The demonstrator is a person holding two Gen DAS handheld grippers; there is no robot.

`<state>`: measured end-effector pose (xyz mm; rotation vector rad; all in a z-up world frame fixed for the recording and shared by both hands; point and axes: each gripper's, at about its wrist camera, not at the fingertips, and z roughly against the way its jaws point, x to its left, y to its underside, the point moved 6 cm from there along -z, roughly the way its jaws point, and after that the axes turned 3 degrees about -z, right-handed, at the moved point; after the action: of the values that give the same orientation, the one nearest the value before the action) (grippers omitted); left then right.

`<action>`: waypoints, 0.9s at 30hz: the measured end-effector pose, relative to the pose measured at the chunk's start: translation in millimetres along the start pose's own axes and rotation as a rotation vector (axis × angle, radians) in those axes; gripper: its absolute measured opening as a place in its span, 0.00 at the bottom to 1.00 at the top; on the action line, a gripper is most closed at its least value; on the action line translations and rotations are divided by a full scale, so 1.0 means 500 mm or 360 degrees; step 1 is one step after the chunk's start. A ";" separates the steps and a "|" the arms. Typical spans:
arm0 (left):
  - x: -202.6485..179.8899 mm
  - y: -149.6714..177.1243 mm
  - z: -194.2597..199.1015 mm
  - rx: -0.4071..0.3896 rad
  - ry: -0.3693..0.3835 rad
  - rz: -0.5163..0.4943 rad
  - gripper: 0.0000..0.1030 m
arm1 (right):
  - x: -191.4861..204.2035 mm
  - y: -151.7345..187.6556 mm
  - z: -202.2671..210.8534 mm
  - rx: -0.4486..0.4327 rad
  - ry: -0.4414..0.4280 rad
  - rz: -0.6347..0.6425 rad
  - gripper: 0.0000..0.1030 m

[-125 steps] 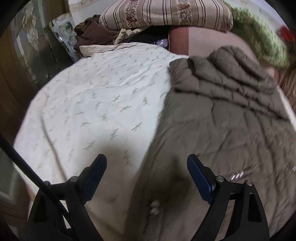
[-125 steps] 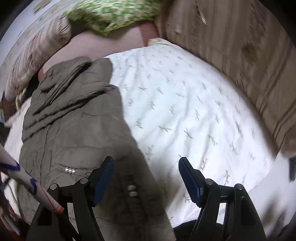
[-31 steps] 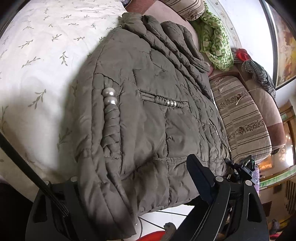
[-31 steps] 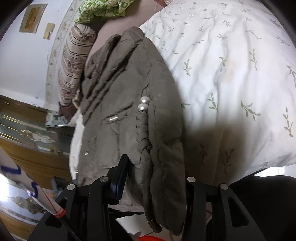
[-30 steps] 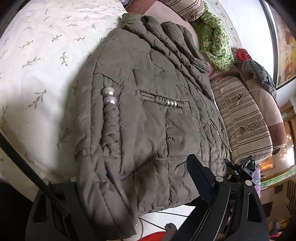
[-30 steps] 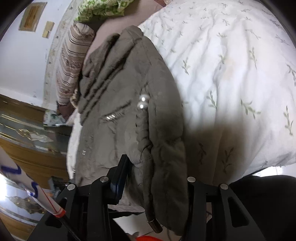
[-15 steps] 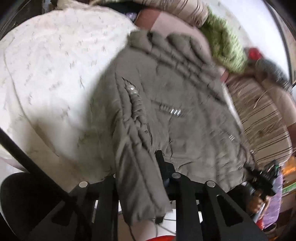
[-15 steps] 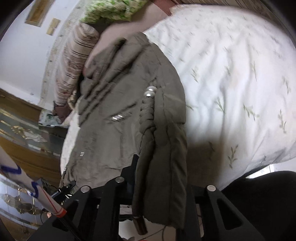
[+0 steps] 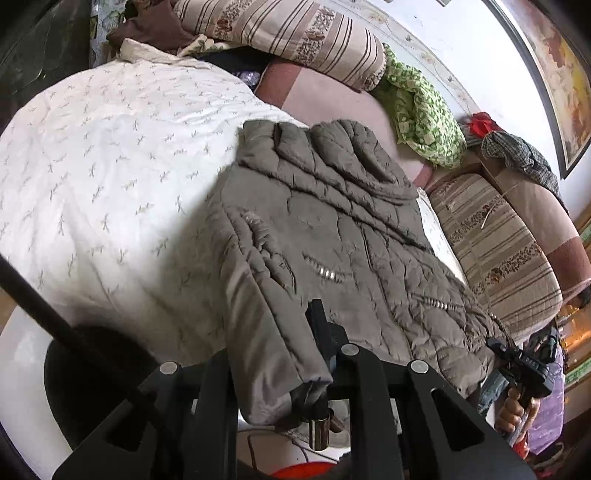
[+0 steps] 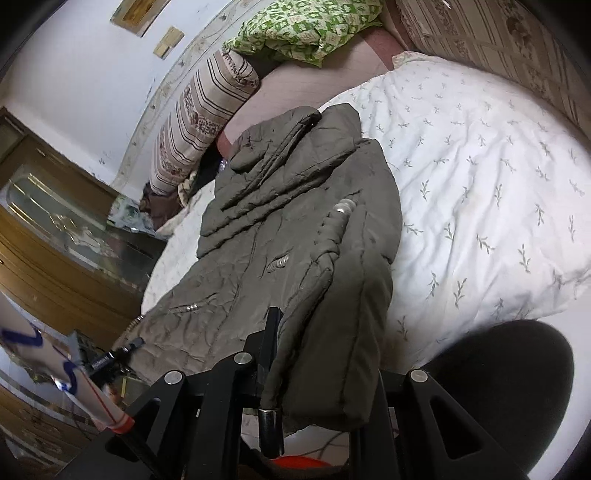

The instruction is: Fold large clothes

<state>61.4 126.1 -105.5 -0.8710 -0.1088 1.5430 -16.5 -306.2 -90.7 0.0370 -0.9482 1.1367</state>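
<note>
An olive-brown quilted jacket lies lengthwise on a white leaf-print quilt, collar toward the pillows. My left gripper is shut on the jacket's bottom hem corner at the near bed edge; one fingertip shows beside the fabric. In the right wrist view the jacket runs up the middle, and my right gripper is shut on the other hem corner. The right gripper also shows in the left wrist view, held in a hand at the far hem corner.
Striped bolsters and a green patterned cloth lie at the head of the bed. A striped cushion flanks the bed. A wooden glass-front cabinet stands beside it. A black round seat is near the bed edge.
Both grippers have closed on the jacket's bottom hem, the left after the right, and have drawn back, so the view now takes in more of the bed and pillows.
</note>
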 end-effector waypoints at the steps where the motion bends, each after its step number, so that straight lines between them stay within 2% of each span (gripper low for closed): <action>1: -0.004 -0.009 0.003 -0.0014 0.0006 -0.0003 0.16 | 0.004 -0.004 -0.004 -0.0001 0.0004 0.0012 0.16; 5: -0.024 -0.068 -0.002 -0.0076 0.0004 -0.0039 0.16 | 0.049 -0.051 -0.015 -0.0026 0.0002 0.0078 0.16; 8: -0.041 -0.145 -0.015 -0.0134 -0.0016 -0.0079 0.16 | 0.099 -0.124 -0.028 -0.0085 0.0009 0.0151 0.16; 13: -0.055 -0.319 -0.076 -0.0171 -0.0081 -0.0075 0.16 | 0.172 -0.269 -0.068 -0.0193 0.0085 0.0230 0.16; 16: -0.058 -0.441 -0.142 -0.0162 -0.0203 -0.0073 0.17 | 0.199 -0.371 -0.112 -0.0258 0.0173 0.0258 0.16; 21: -0.041 -0.589 -0.272 -0.0086 -0.0376 -0.0020 0.17 | 0.207 -0.523 -0.228 -0.0289 0.0372 0.0276 0.16; 24: -0.018 -0.647 -0.361 -0.0041 -0.0501 -0.0009 0.18 | 0.176 -0.586 -0.294 -0.0280 0.0485 0.0240 0.17; 27: 0.010 -0.678 -0.450 0.0017 -0.0605 -0.0002 0.19 | 0.131 -0.632 -0.363 -0.0259 0.0600 0.0224 0.17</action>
<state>466.8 104.1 -81.9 -0.5601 -0.3748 1.6919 348.2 -317.5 -28.2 -0.3694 -0.7093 1.1412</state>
